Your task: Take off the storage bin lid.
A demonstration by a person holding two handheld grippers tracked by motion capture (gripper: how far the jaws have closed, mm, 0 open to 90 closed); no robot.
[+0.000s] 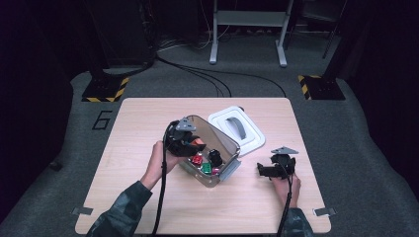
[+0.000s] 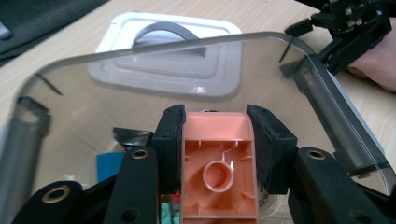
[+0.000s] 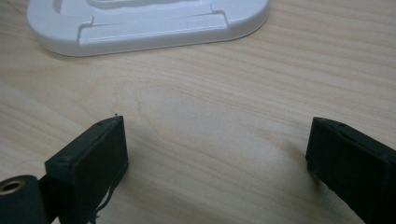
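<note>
A clear plastic box (image 1: 232, 143) stands in the middle of the table with small red (image 1: 197, 159), green (image 1: 206, 168) and black (image 1: 215, 157) pieces inside. My left gripper (image 1: 195, 143) hangs over the box's open top, shut on an orange plastic block (image 2: 217, 163) whose hollow underside faces the camera. The box's rim (image 2: 299, 51) curves around the block in the left gripper view. My right gripper (image 1: 262, 170) rests on the table to the right of the box, its fingers (image 3: 95, 158) wide open over bare wood.
The box's white lid (image 1: 237, 129) with a grey handle lies flat behind the box, also in the right gripper view as the lid (image 3: 140, 23). Table edges run near my forearms. Cables cross the floor beyond the table.
</note>
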